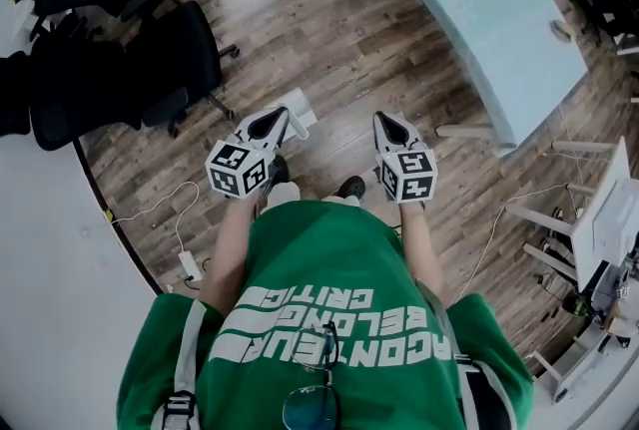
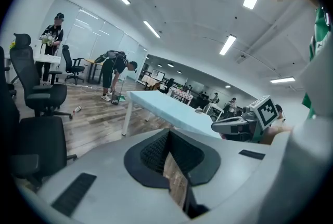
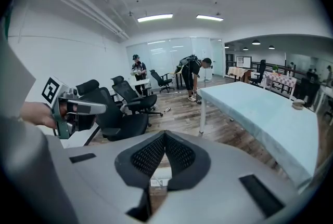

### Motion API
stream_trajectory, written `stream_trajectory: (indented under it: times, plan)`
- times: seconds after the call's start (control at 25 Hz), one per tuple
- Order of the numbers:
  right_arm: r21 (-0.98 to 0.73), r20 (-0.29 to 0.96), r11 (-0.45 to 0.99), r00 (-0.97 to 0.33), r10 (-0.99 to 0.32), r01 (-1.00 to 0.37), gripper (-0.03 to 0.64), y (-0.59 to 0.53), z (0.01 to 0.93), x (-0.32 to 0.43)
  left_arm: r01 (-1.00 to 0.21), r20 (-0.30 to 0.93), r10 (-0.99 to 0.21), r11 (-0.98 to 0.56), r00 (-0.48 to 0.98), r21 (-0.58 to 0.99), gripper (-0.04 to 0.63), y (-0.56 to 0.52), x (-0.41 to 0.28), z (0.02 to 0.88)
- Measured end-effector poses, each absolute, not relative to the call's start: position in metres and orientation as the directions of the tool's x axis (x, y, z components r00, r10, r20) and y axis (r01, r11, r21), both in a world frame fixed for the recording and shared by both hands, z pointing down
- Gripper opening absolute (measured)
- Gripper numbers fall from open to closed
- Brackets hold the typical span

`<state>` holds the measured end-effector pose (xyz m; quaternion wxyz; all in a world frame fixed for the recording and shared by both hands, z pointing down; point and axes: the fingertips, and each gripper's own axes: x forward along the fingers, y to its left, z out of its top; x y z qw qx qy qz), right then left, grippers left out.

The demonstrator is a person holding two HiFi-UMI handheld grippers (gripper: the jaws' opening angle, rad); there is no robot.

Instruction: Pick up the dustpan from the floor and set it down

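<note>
A: Tools, quick?

B: My grey left tool (image 2: 167, 133), black ribbed pads, is pinched together at the tip with nothing in it. My grey right tool (image 3: 165, 134) is the same: jaws fully together, empty. I hold both out in front of my green shirt (image 1: 329, 318), side by side and apart, above the floor.

A: Dustpan?

B: In neither tool. A flat white plastic piece (image 1: 300, 109) lies on the brown wooden plank floor (image 1: 300, 19), just past the left tool's tip in the head view. I can't tell for certain that it is the dustpan.

A: Surroundings?

B: A long pale blue counter (image 1: 479, 9) on white legs stands ahead to my right, and black office chairs (image 1: 180, 59) to my left. Far off in the left gripper view, a person in dark clothes (image 2: 115, 68) bends over the floor.
</note>
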<state>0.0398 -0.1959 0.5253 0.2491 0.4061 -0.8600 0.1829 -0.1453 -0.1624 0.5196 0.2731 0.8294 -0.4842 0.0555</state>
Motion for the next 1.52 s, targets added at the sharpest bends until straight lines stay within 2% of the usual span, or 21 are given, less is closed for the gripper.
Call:
stream_trajectory:
  times: [0.56,1.52]
  plan:
    - [-0.141,0.566,0.569,-0.537,-0.625,-0.81,0.008,-0.175,0.529,0.067,-0.825,0.366,-0.757,-0.393,0.541,0.405,-0.008,-0.14,-0.125,0.521]
    - [-0.143,0.583,0.596,-0.554,-0.594,-0.79,0.008,-0.169,0.539,0.059,-0.838,0.367,-0.773,-0.372,0.518,0.399,-0.008,-0.139,-0.133,0.523]
